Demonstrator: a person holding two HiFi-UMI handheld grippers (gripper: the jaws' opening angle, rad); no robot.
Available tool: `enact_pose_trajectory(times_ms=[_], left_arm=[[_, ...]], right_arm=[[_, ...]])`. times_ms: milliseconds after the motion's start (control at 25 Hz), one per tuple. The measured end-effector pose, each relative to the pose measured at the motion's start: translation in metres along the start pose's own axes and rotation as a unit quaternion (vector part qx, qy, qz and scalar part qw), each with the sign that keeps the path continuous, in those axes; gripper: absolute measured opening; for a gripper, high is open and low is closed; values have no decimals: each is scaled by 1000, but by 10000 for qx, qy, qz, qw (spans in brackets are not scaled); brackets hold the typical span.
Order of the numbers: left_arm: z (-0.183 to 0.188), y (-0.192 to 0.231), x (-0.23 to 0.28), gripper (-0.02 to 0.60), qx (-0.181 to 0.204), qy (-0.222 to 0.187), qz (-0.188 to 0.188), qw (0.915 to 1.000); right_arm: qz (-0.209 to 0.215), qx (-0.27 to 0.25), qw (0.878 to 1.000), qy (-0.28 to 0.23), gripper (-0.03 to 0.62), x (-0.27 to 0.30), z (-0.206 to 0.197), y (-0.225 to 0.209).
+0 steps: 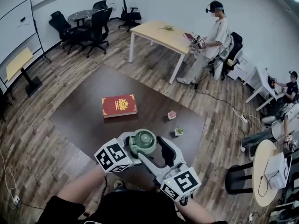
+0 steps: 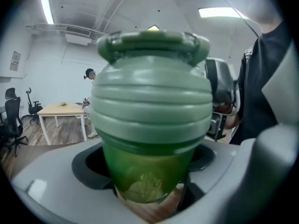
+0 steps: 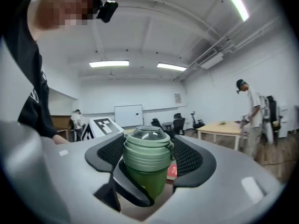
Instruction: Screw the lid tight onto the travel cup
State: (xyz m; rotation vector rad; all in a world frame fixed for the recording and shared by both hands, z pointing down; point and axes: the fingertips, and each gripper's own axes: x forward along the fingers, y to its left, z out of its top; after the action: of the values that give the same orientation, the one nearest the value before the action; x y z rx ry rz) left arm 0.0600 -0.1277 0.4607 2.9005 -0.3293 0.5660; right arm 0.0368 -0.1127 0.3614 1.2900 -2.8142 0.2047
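**You hold the translucent green plastic travel cup (image 3: 149, 183) up between both grippers, above the dark brown table (image 1: 79, 115).**

Your left gripper (image 2: 147, 167) stands fairly wide, with its jaws clamped on either side of the cup's green body. They grip just below the pale green ribbed lid (image 2: 150, 101), which sits on the cup's mouth. Your right gripper (image 3: 149, 148) reaches in from the other side, its jaws about half open. Its black textured pads (image 3: 188, 155) lie against both sides of the lid. A red book (image 1: 119, 106) lies on the table beyond the cup.
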Motion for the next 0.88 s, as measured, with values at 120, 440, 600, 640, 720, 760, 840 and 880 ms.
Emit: enact_pose_trajectory(times_ms=[120, 440, 600, 640, 720, 760, 840, 880], left_arm=[[-1, -1, 4, 419, -7, -9, -24, 10000], [9, -2, -1, 419, -127, -207, -346, 9991], [15, -14, -3, 419, -38, -246, -598, 9979], [16, -18, -3, 419, -13, -251, -656, 9975], [17, -24, -3, 419, 45, -237, -744, 9969], [17, -26, -2, 419, 74, -220, -773, 9967], [18, -29, -1, 419, 122, -193, -814, 9964], [18, -30, -1, 419, 142, -190, -827, 9963]], right_arm=[[-625, -107, 9980, 55, 346, -1, -3, 2], [1573, -633, 9855, -26, 396, -4, 6, 4], [2954, -509, 9540, 91, 416, -11, 1, -9], [3265, -469, 9439, 158, 415, -10, -3, -11], [3832, -200, 9233, 145, 413, -9, -4, -14], [4093, -36, 9123, 106, 413, -9, -2, -14], [4491, 145, 8933, 81, 412, -9, 0, -11], [4634, 194, 8859, 90, 411, -8, 1, -9]])
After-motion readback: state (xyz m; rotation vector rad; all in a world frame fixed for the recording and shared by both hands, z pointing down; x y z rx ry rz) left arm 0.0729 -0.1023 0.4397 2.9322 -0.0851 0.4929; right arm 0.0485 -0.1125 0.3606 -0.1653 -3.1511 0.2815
